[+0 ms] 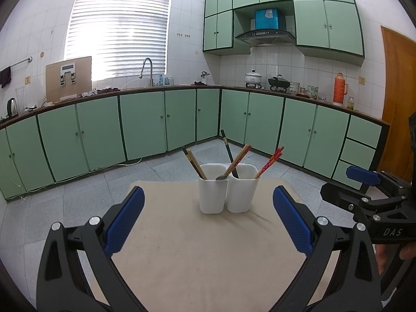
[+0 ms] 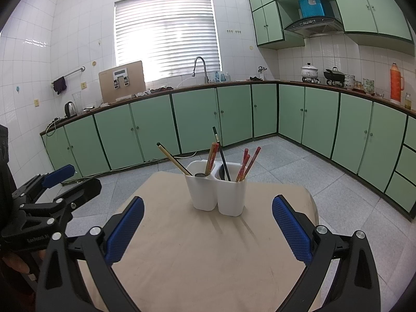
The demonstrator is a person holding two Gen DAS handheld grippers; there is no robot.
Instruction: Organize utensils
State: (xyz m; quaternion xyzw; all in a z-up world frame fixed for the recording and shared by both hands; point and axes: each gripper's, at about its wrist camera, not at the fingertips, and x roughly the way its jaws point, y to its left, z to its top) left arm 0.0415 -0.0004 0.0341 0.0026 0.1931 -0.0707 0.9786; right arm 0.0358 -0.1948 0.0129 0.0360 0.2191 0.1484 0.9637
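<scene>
Two white utensil cups stand side by side on a beige table [image 1: 182, 247]: the left cup [image 1: 212, 195] and the right cup [image 1: 241, 195]. They hold chopsticks: a dark-tipped pair [image 1: 193, 165], a wooden pair [image 1: 238, 161], a black one [image 1: 228, 153] and a red pair [image 1: 269, 162], plus a spoon [image 1: 221, 177]. My left gripper [image 1: 208, 221] is open and empty, short of the cups. My right gripper [image 2: 208, 223] is open and empty too, facing the cups [image 2: 204, 192], and also shows in the left wrist view [image 1: 364, 179].
The table is small, with grey tiled floor [image 1: 78, 208] around it. Green cabinets [image 1: 143, 124] and a cluttered counter line the far walls. The left gripper shows at the left edge of the right wrist view [image 2: 52, 182].
</scene>
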